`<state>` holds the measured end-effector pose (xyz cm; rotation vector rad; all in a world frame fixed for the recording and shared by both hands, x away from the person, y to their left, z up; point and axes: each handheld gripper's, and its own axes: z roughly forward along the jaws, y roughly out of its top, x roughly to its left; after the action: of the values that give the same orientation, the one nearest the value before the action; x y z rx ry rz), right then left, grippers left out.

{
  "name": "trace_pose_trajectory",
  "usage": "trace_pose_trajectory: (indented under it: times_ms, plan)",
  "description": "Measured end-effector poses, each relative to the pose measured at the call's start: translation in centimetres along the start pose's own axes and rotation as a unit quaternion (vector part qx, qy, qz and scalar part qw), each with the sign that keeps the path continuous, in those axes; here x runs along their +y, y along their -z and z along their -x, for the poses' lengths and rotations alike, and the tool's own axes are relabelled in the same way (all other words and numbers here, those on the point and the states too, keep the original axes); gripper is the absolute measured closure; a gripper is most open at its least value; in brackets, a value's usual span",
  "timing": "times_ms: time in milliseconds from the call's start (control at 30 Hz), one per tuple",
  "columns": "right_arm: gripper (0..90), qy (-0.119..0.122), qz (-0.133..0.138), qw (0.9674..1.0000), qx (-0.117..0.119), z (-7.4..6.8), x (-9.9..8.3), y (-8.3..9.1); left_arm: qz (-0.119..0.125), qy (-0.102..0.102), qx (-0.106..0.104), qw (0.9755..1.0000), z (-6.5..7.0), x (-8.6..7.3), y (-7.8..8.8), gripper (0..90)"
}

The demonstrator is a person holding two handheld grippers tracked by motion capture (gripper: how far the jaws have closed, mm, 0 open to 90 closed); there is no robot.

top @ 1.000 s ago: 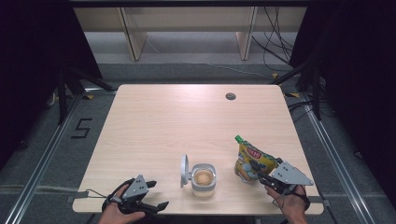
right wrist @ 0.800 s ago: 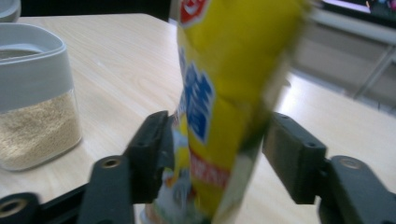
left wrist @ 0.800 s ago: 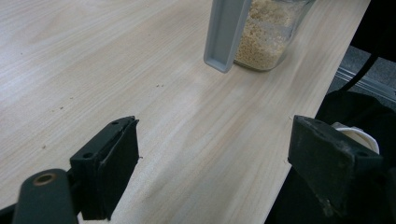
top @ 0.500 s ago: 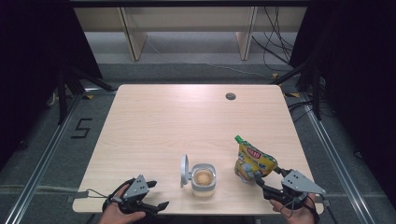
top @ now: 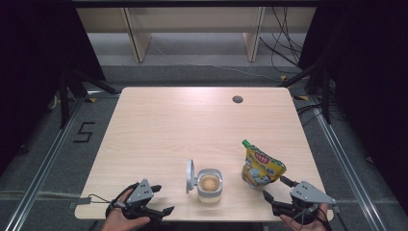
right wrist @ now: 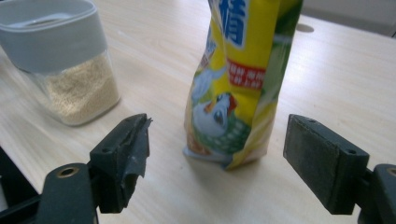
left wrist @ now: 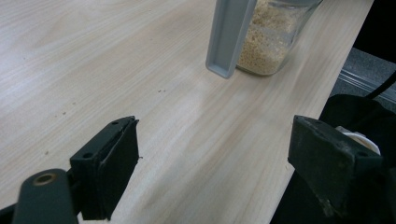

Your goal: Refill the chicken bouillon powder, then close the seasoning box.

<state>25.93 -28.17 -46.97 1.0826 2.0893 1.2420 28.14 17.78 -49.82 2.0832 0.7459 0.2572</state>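
A yellow spouted pouch [top: 261, 166] with a green cap stands upright on the table [top: 192, 125], near its front right. My right gripper [top: 273, 186] sits just in front of the pouch [right wrist: 238, 88]. Its jaws have just been opening, and they now stand wide and apart from the pouch; my right gripper [right wrist: 217, 158] holds nothing. To the pouch's left is a clear jar [top: 210, 184] of beige grains, with its grey lid [top: 190, 176] flipped up. My left gripper [top: 162, 198] rests open at the front edge, left of the jar [left wrist: 271, 42].
A round cable hole [top: 237, 99] lies in the far right of the tabletop. Black curtains and metal floor rails flank the table. The far half of the tabletop is bare wood.
My right gripper has opened, let go of the pouch and drawn back toward the table's front edge. The pouch stays standing. My left gripper has not moved.
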Motion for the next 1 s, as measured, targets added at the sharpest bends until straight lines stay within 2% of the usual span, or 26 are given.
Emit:
trace_pose_trajectory:
  times_ms: [33,67,100,133,167,200,233,267,300,333,367,400,433,467,533,600,700,767,800,900,933,967,1000]
  plan:
    - [23.9,-0.001,0.001,1.0000,0.003,0.0,-0.1,0.1,0.012,0.002,-0.004,0.9999,0.2,0.1,-0.1,15.7]
    - [25.1,0.010,0.002,0.9999,-0.003,0.1,-0.2,0.2,0.004,-0.004,-0.003,1.0000,0.1,0.2,0.0,15.7]
    - [25.7,0.009,0.010,0.9999,-0.005,0.1,-0.3,0.4,-0.001,-0.012,0.000,0.9999,0.0,0.3,0.0,15.7]
    - [25.4,0.000,0.014,0.9998,-0.011,0.1,-0.3,0.7,0.009,-0.004,0.000,0.9999,0.2,0.4,-0.1,15.7]
    - [24.8,0.008,0.022,0.9996,-0.013,0.4,-0.4,0.9,-0.004,-0.012,0.003,0.9999,0.1,0.6,0.1,15.7]
    - [24.8,-0.009,0.017,0.9997,-0.011,0.3,-0.5,1.1,0.010,-0.001,0.002,1.0000,0.3,0.6,0.0,15.6]
    - [24.7,-0.010,0.016,0.9998,-0.012,0.3,-0.6,1.3,0.000,-0.014,0.004,0.9999,0.1,0.7,0.1,15.7]
    - [24.5,-0.012,0.016,0.9997,-0.012,0.4,-0.7,1.5,0.012,0.001,0.002,0.9999,0.4,0.8,0.0,15.7]
    - [24.2,-0.028,0.007,0.9994,-0.017,0.0,-0.9,1.7,0.005,-0.008,0.004,0.9999,0.2,0.9,0.0,15.7]
    - [23.9,-0.011,0.011,0.9998,-0.014,0.3,-0.9,1.7,0.008,0.002,0.004,1.0000,0.2,1.1,0.0,15.7]
    - [23.7,-0.014,0.005,0.9998,-0.011,0.2,-1.0,1.7,0.006,0.003,0.004,1.0000,0.2,1.2,0.0,15.7]
    - [23.5,-0.028,-0.003,0.9995,-0.012,-0.1,-1.1,1.8,0.011,0.001,0.007,0.9999,0.2,1.4,0.0,15.7]
    - [23.5,-0.022,-0.006,0.9997,-0.008,-0.2,-1.2,1.7,0.011,0.002,0.006,0.9999,0.2,1.5,0.0,15.7]
    - [23.4,-0.009,-0.008,0.9999,-0.003,0.0,-1.2,1.6,0.002,-0.009,0.009,0.9999,0.0,1.7,0.1,15.7]
    - [23.5,-0.007,-0.017,0.9998,-0.001,-0.2,-1.4,1.5,0.013,-0.003,0.006,0.9999,0.3,2.0,0.1,15.7]
    - [23.3,0.003,-0.024,0.9997,0.002,-0.3,-1.4,1.4,0.012,-0.006,0.006,0.9999,0.4,2.5,0.2,16.1]
    - [23.5,0.005,-0.033,0.9994,-0.001,-0.5,-1.4,1.4,0.009,-0.016,0.005,0.9998,0.4,3.1,0.3,19.4]
    - [23.7,0.003,-0.032,0.9995,0.004,-0.4,-1.5,1.3,0.017,-0.016,0.001,0.9997,0.5,3.5,0.2,25.8]
    - [23.8,0.004,-0.035,0.9994,0.001,-0.4,-1.5,1.4,0.016,-0.023,-0.005,0.9996,0.5,3.9,0.3,29.1]
    - [24.2,0.012,-0.032,0.9994,-0.002,-0.3,-1.5,1.4,0.025,-0.048,0.003,0.9985,0.8,4.4,0.5,50.4]
    - [24.4,0.010,-0.032,0.9994,0.005,-0.3,-1.5,1.3,0.016,-0.054,0.005,0.9984,0.8,4.5,0.7,56.5]
    - [24.6,0.012,-0.034,0.9994,0.000,-0.4,-1.4,1.4,0.022,-0.057,0.000,0.9981,0.9,4.6,0.6,62.3]
    - [24.7,0.003,-0.037,0.9993,-0.006,-0.5,-1.5,1.5,0.027,-0.064,0.004,0.9975,1.0,4.7,0.6,67.6]
